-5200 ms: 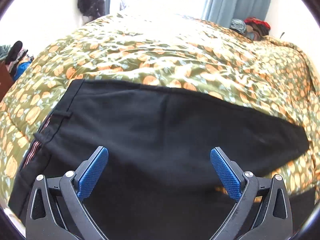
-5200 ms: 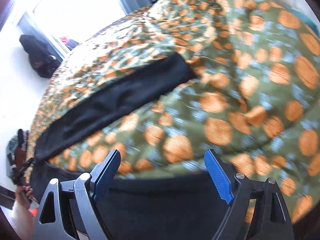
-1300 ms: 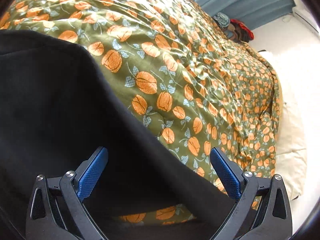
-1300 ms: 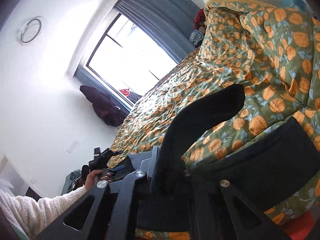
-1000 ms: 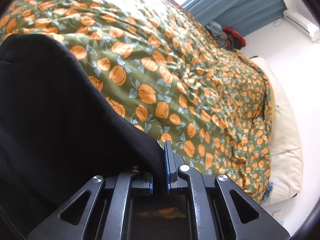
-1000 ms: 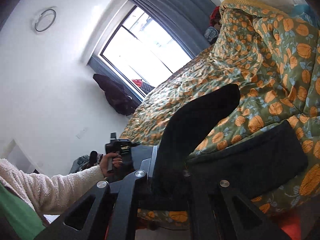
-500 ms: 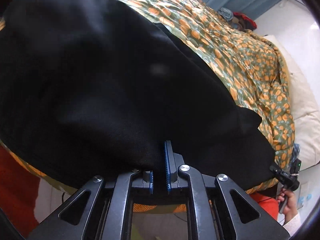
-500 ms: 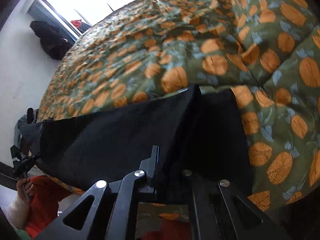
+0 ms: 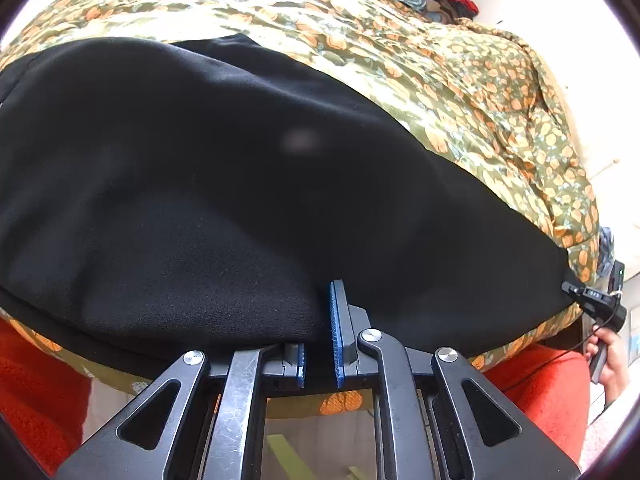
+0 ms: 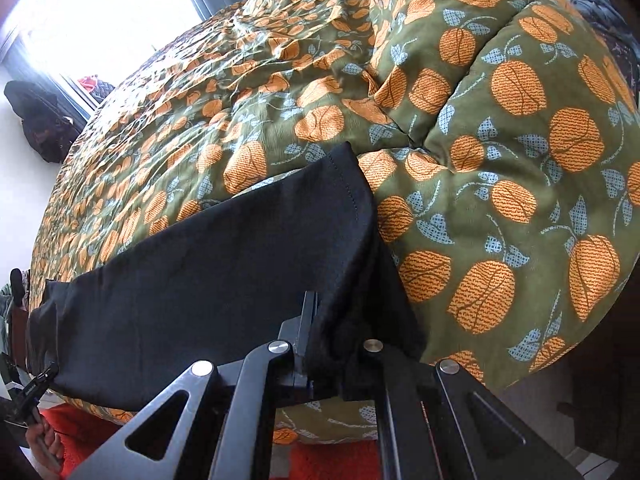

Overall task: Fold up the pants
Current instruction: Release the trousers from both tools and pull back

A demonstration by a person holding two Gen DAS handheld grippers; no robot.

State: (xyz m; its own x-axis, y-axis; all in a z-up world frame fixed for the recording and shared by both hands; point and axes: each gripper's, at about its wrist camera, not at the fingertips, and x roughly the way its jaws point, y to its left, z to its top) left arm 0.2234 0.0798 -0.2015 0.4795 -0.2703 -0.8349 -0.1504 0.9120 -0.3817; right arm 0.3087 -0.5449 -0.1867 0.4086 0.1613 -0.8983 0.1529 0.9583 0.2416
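Two grippers pinch black pants at the bed's near edge

Both clamp the cloth: left gripper (image 9: 320, 334) and right gripper (image 10: 326, 344) each hold the near edge of the pants (image 9: 240, 184), which lie along the near edge of the floral quilt (image 10: 500, 140).

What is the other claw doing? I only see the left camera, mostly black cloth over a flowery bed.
Observer: The right claw is shut on the pants near the hem of a leg.
Operator: Is that hem lying flat?
Observer: Partly. The hem lies on the quilt, but it bunches where the claw pinches it.
Operator: Anything else over there?
Observer: A bright window behind the bed, with a dark bag beside it.
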